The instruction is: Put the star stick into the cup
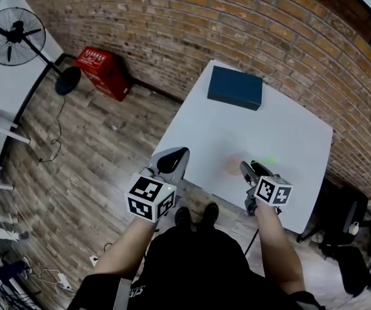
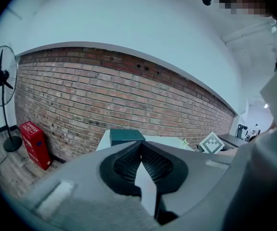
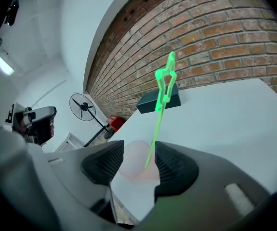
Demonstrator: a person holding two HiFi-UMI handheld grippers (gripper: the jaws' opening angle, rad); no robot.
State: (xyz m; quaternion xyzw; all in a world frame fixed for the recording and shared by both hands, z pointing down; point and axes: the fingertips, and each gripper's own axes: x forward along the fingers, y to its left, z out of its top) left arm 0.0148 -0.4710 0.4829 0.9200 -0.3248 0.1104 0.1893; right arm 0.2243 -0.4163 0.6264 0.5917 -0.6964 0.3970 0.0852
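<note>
My right tool (image 3: 139,153) stands open, the green star stick (image 3: 160,97) upright in the pink cup (image 3: 128,163) between its jaws, lower centre of frame, seemingly touching neither. My left tool (image 2: 140,146) is closed, empty.

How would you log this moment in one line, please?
star stick: standing in cup | right gripper: open, jaws either side of cup | left gripper: shut, empty
</note>
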